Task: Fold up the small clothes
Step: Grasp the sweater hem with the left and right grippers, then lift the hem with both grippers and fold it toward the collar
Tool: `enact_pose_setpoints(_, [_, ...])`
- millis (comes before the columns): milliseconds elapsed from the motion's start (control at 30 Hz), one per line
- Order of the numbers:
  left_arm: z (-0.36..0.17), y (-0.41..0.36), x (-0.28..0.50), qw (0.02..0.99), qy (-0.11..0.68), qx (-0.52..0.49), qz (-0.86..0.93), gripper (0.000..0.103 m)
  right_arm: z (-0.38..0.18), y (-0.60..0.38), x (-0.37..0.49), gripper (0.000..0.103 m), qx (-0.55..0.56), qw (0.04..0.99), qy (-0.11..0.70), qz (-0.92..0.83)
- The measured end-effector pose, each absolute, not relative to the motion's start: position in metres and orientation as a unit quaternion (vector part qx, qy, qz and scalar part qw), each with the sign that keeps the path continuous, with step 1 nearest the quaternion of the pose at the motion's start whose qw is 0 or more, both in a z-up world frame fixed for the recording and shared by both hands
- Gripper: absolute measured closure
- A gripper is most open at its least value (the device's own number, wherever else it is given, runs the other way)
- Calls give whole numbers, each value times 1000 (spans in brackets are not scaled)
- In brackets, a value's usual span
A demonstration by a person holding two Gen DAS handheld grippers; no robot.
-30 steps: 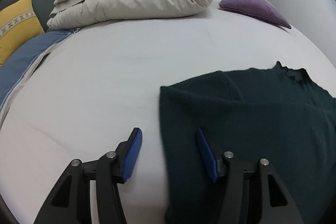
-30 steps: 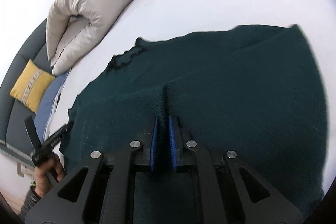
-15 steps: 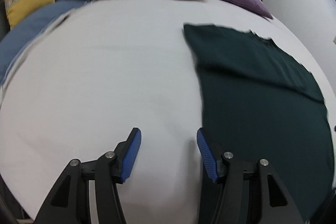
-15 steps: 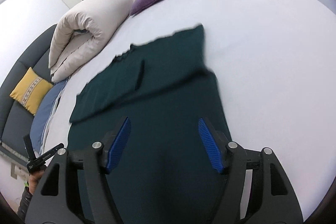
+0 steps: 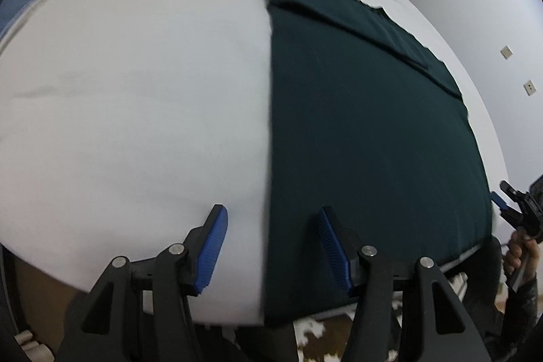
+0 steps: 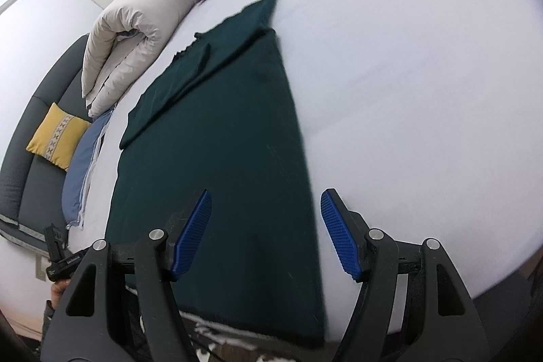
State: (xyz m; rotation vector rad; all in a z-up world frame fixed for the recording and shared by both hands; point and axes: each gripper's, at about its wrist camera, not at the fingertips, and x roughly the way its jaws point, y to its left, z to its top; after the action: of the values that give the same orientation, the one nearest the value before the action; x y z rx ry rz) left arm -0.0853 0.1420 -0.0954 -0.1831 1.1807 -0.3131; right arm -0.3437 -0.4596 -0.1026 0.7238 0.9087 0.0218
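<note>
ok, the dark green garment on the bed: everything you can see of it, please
The dark green garment looks like a soft knit. It lies flat on the white bed sheet as a long, narrow, straight-sided panel. At the far end a sleeve is folded across it, beside a wavy-trimmed neckline. Its near end reaches the mattress edge. Both the left gripper and right gripper hover open; nothing grips it.
</note>
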Motion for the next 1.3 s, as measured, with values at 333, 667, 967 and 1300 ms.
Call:
enact_pose_setpoints(333, [-101,148,-92,780,579,-147,-188,61,-114,-468,-379,39,369,811,453,39])
enact_pose_setpoints(667, [-104,143,-93,774,583,-146,-200,72,-121,-472,-391,41,375,786,490,45])
enact_pose_setpoints(967, [-109,141,-97,771,584,-145,-208,96,-126,-465,-382,73,353,777,519,50])
enact_pose_setpoints(1300, [-92,150,-104,777,562,-178,-222,97,-103,-465,-379,97,369,783,494,84])
